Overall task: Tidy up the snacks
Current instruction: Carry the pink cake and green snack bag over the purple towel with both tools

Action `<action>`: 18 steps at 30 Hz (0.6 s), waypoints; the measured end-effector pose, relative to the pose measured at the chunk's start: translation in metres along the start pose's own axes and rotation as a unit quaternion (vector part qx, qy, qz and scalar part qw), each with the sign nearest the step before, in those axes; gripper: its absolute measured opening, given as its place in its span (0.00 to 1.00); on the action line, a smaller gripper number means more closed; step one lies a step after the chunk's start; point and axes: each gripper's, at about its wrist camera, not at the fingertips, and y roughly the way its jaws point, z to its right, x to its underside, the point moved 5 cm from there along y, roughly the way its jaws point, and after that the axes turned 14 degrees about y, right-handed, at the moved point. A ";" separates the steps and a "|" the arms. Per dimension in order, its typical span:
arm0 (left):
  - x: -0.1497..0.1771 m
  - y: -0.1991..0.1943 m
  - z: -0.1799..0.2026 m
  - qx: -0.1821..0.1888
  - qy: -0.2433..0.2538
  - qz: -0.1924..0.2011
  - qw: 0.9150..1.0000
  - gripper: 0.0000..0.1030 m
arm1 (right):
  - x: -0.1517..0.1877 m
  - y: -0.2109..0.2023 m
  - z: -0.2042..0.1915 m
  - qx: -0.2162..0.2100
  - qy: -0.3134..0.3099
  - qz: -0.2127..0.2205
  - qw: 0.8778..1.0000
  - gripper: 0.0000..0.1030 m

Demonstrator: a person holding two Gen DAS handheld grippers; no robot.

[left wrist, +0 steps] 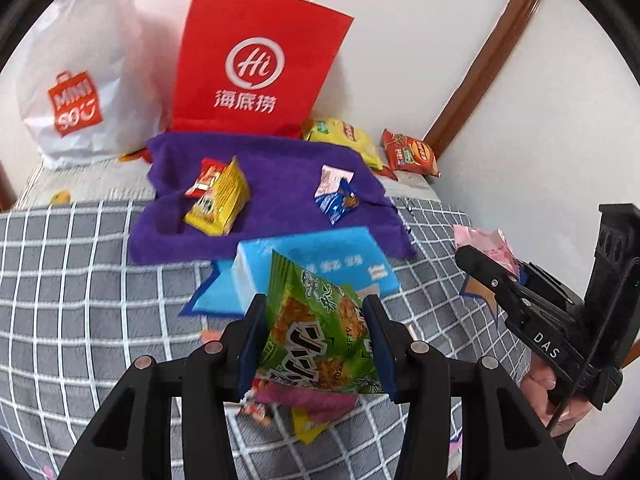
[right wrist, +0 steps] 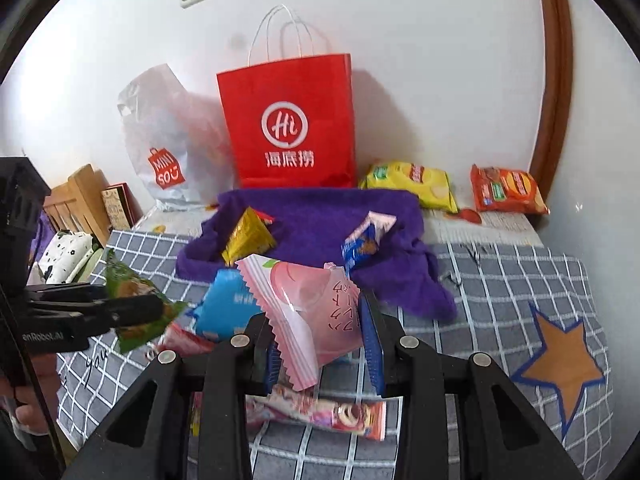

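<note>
Over the checked bedspread (right wrist: 500, 280): we hold both grippers up, each w/ a snack.
L gripper (left wrist: 316, 332): pinching green snack packet (left wrist: 320, 332) betw. its blue pads, clear of the bed.
R gripper (right wrist: 320, 344): pinching pink peach packet (right wrist: 304, 308), also off the bed.
Purple tray (left wrist: 280, 200): behind both, lined w/ purple cloth; we see yellow packet (left wrist: 220, 200) in its left section, blue packet (left wrist: 336, 200) in its right.
Blue box (left wrist: 320, 264): on bed betw. tray & grippers.
Loose snacks (right wrist: 320, 416): more packets on bed under our grippers.
Back wall: red paper bag (right wrist: 292, 128) upright just behind tray, white plastic bag (right wrist: 164, 148) left of it; yellow chip bag (right wrist: 416, 184) & orange chip bag (right wrist: 508, 192) to the right.
</note>
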 end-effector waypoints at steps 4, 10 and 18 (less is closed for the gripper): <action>-0.018 0.006 0.005 0.001 0.007 0.004 1.000 0.44 | -0.016 0.004 -0.002 -0.006 -0.007 0.004 1.000 0.33; -0.048 0.013 0.003 -0.007 0.011 0.011 1.000 0.44 | -0.040 0.021 -0.006 -0.018 -0.012 -0.006 1.000 0.33; -0.089 0.022 -0.014 -0.024 0.012 0.020 0.999 0.44 | -0.085 0.051 -0.016 -0.031 -0.018 -0.006 0.999 0.33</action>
